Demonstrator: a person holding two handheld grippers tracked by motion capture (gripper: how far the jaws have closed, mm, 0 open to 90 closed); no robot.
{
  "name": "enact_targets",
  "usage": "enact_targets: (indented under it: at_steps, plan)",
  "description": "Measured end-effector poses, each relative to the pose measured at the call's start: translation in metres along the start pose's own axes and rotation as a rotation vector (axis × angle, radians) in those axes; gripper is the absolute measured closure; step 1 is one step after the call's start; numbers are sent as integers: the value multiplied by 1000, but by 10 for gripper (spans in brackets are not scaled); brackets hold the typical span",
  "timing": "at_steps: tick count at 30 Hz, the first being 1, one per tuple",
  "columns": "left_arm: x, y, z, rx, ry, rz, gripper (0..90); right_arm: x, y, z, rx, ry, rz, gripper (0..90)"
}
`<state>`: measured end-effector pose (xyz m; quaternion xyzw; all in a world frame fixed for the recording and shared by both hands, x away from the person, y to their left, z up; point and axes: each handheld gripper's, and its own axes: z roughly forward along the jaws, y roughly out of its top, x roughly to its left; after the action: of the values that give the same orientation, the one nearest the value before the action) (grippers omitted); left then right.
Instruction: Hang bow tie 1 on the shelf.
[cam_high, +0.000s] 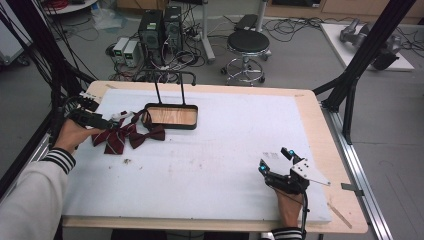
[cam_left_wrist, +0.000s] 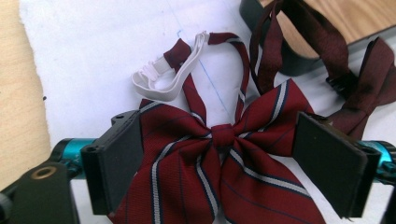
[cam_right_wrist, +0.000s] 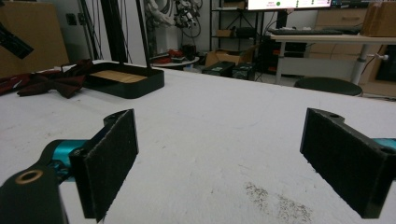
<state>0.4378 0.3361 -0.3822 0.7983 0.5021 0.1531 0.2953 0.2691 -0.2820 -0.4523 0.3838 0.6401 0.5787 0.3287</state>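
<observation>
The left tool (cam_left_wrist: 219, 163) stands released, its jaws astride the striped bow tie (cam_left_wrist: 224, 158) lying on the bench (cam_high: 225, 165) directly between them. Centre on the knot (cam_left_wrist: 223, 135), lower, then clench, avoiding the white elastic strap (cam_left_wrist: 163, 74) beyond. The right tool (cam_right_wrist: 219, 158) rests released, well apart.

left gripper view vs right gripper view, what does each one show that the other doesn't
The left gripper view alone shows the striped bow tie close up, lying between the open jaws of the left gripper, with its white elastic loop on the white mat.

The right gripper view alone shows the right gripper with its jaws wide apart over bare mat, a dark smudge ahead of it, and the room behind with a desk and a stool.

Both show the black tray with its wooden floor, the dark plain bow tie beside it, and the mat.
</observation>
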Motion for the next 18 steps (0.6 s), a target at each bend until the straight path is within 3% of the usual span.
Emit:
enact_targets:
  at_steps: [13,18]
  plan:
    - [-9,8,18,101,2,6,242,0,0,-1,0,-2,9,106]
    - [-8,7,24,146,-14,-14,296,0,0,-1,-5,-4,7,106]
